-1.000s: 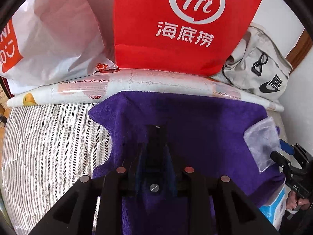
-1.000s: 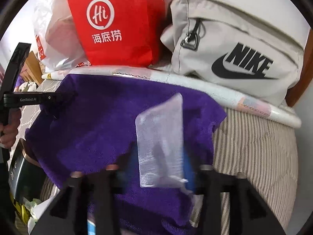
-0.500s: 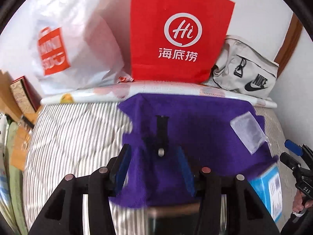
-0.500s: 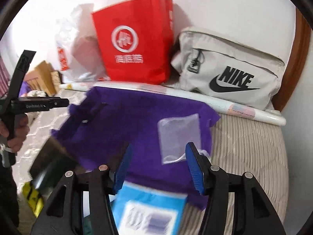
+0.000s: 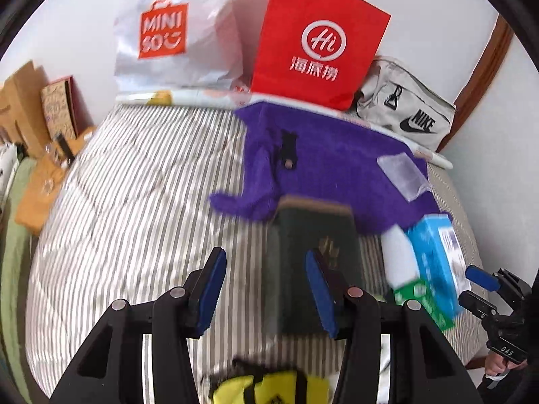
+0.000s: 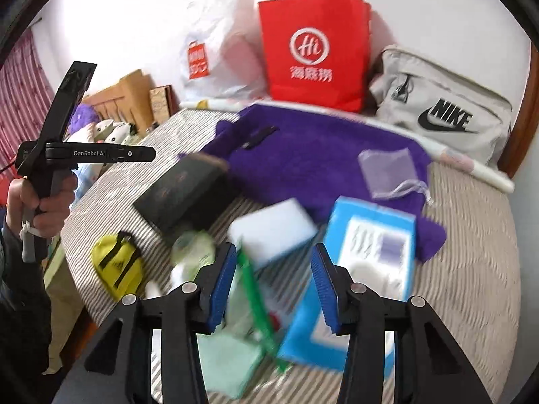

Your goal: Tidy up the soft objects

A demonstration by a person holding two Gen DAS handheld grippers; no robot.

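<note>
A purple towel (image 5: 337, 165) (image 6: 320, 155) lies spread on the striped bed, with a small black clip (image 5: 288, 151) and a clear sheer pouch (image 5: 401, 171) (image 6: 387, 171) on it. My left gripper (image 5: 266, 289) is open and empty, held above the bed near a dark box (image 5: 316, 259) (image 6: 185, 195). My right gripper (image 6: 273, 282) is open and empty above a blue box (image 6: 360, 269), a white box (image 6: 273, 229) and green items. A yellow pouch (image 6: 116, 266) (image 5: 269, 387) lies at the bed's near edge.
A red paper bag (image 5: 316, 50), a white Miniso bag (image 5: 175, 33) and a grey Nike bag (image 6: 444, 111) stand along the wall behind a rolled mat (image 5: 188, 96). Cardboard boxes (image 5: 30, 118) and plush toys (image 6: 107, 131) sit at the left.
Both grippers opened and pulled back from the purple towel. The left let go of the black clip and the right let go of the clear pouch; both now lie on the towel.
</note>
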